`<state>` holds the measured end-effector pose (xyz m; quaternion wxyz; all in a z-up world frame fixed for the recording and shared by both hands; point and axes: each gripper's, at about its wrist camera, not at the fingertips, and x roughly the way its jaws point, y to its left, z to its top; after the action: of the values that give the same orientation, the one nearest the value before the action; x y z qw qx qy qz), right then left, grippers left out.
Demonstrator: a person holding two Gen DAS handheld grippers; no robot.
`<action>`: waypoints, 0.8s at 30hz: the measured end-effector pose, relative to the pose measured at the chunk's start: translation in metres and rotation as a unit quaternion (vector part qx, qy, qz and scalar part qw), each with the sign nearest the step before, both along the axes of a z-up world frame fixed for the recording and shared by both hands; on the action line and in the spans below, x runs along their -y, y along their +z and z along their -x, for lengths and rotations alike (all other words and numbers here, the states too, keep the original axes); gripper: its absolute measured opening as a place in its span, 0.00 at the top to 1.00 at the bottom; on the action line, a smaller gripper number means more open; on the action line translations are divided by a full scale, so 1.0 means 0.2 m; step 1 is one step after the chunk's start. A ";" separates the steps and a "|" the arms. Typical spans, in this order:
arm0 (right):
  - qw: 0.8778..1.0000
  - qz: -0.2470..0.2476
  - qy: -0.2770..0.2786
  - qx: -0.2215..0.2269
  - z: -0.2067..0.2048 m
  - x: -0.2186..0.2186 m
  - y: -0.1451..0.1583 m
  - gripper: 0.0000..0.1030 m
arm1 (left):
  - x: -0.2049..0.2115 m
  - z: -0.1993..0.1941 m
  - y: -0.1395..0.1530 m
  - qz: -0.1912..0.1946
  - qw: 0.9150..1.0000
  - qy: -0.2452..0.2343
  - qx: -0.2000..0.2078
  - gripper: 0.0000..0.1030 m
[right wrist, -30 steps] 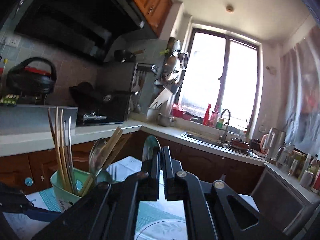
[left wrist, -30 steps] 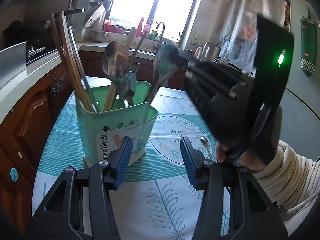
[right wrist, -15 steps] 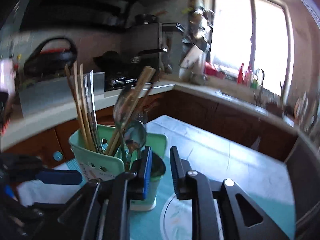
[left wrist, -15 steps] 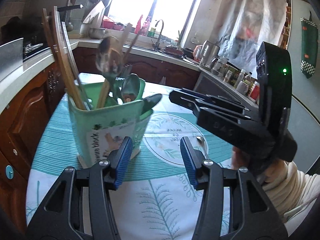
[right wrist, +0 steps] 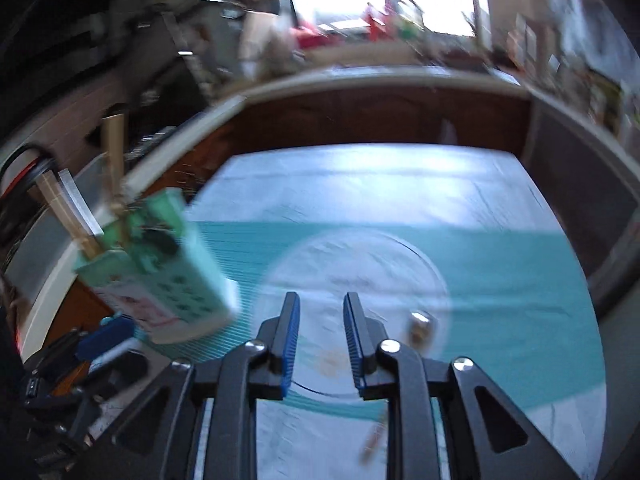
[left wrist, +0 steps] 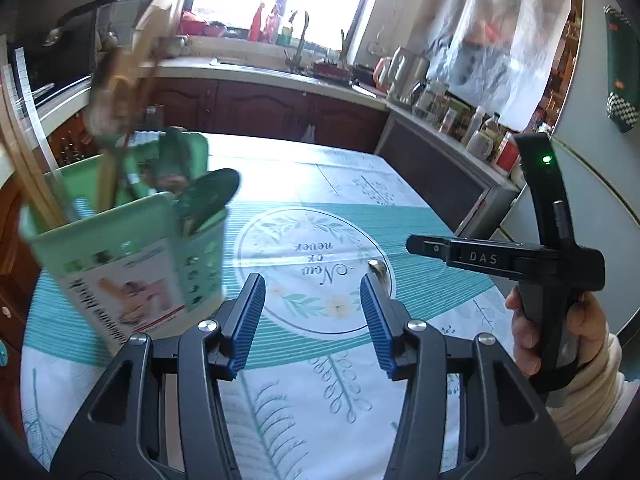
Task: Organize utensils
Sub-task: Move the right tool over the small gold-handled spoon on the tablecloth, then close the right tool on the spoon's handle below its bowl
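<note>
A green utensil holder (left wrist: 120, 248) stands on the table at the left, holding several spoons and wooden utensils, with a dark spoon (left wrist: 208, 196) leaning over its rim. One metal spoon (left wrist: 378, 270) lies on the tablecloth, partly behind my left gripper's right finger. My left gripper (left wrist: 312, 320) is open and empty, low over the cloth just right of the holder. My right gripper (right wrist: 320, 336) points down at the table with its jaws opening and nothing between them. In this blurred view the metal spoon (right wrist: 418, 324) lies just to its right and the holder (right wrist: 168, 280) to its left.
A hand in a cream sleeve (left wrist: 560, 340) holds the right gripper (left wrist: 416, 245) at the table's right side. The patterned tablecloth (left wrist: 312, 248) covers the table. Beyond it run wooden cabinets (left wrist: 260, 108) and a counter with bottles and a kettle (left wrist: 404, 68).
The right gripper let go of the dark spoon, which now leans in the holder. It then swung down toward the table with its jaws parting. The left gripper shifted right, away from the holder.
</note>
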<state>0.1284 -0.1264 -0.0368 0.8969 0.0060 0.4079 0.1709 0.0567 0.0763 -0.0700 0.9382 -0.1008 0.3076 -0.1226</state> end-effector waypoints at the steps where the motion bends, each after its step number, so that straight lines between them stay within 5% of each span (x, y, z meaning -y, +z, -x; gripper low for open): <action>1: 1.000 0.004 -0.010 -0.010 -0.02 0.04 -0.01 0.75 | 0.02 -0.03 0.00 -0.002 1.000 -0.002 -0.004 0.53; 6: 0.995 0.033 -0.048 -0.077 -0.17 0.19 -0.10 0.75 | 0.12 -0.15 -0.03 -0.019 0.999 -0.002 -0.030 0.46; 16: 0.970 -0.047 -0.079 -0.224 -0.41 0.32 -0.34 0.75 | 0.10 -0.22 -0.12 -0.010 0.998 0.006 -0.062 0.46; 24: 0.973 0.008 -0.057 -0.222 -0.39 0.18 -0.35 0.75 | 0.08 -0.22 -0.16 0.006 0.997 0.003 -0.072 0.46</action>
<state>0.2055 -0.1614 -0.1074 0.7920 0.0599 0.5975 0.1103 0.1011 0.0609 -0.1017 0.9134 -0.1159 0.3731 -0.1145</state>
